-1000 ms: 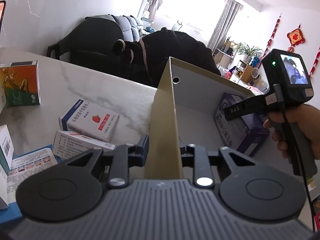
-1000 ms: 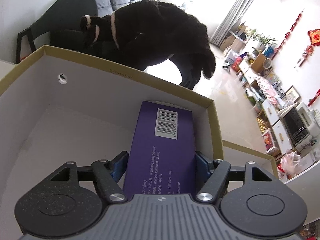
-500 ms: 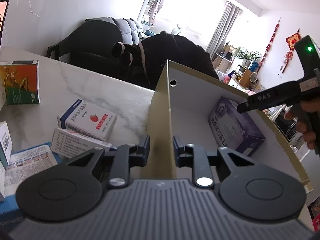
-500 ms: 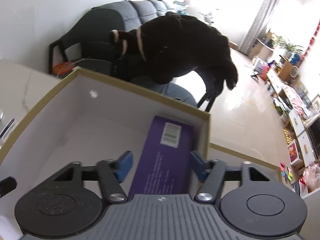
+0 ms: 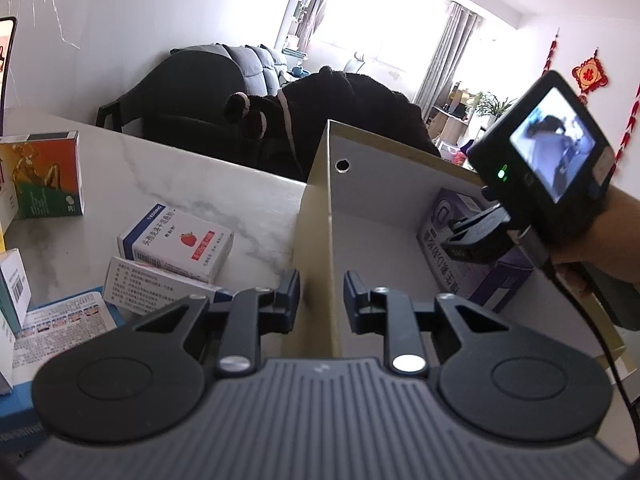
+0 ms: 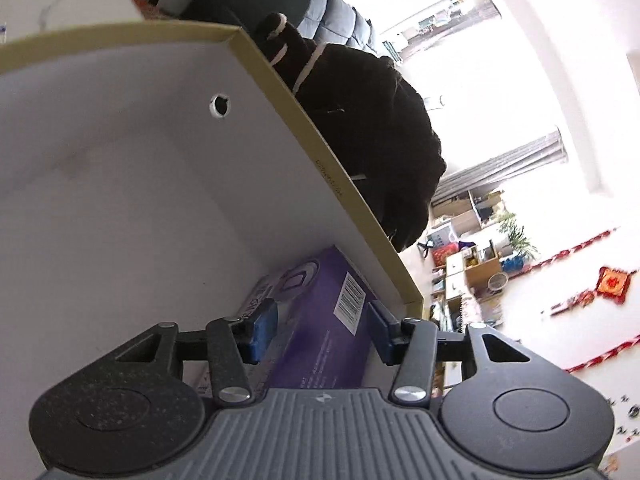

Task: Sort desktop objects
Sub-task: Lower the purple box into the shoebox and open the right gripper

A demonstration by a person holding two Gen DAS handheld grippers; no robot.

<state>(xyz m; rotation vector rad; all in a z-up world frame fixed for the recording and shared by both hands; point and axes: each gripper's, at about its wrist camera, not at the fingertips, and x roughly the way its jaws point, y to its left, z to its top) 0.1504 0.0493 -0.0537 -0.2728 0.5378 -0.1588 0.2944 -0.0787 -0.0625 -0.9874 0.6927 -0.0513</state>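
Right hand-held gripper (image 6: 322,330) rolled sideways, purple barcoded box (image 6: 320,344) inside carton (image 6: 328,176)

White walls (image 5: 168,20), bright curtained window (image 5: 384,28), grey sofa (image 5: 256,68), dark chair (image 5: 180,96) draped with black coat (image 5: 360,100). Red ornament (image 5: 590,76) hung beside wooden shelves (image 5: 456,120), pale glossy floor (image 6: 536,312).

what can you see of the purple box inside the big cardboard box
The purple box is a printed carton, deep purple with a paler front face bearing white characters and a round emblem, and a white barcode label on its upper side. It stands on a long edge in the far right corner of the cardboard box, close against its wall. The right gripper straddles it; whether its pads press on it cannot be told.
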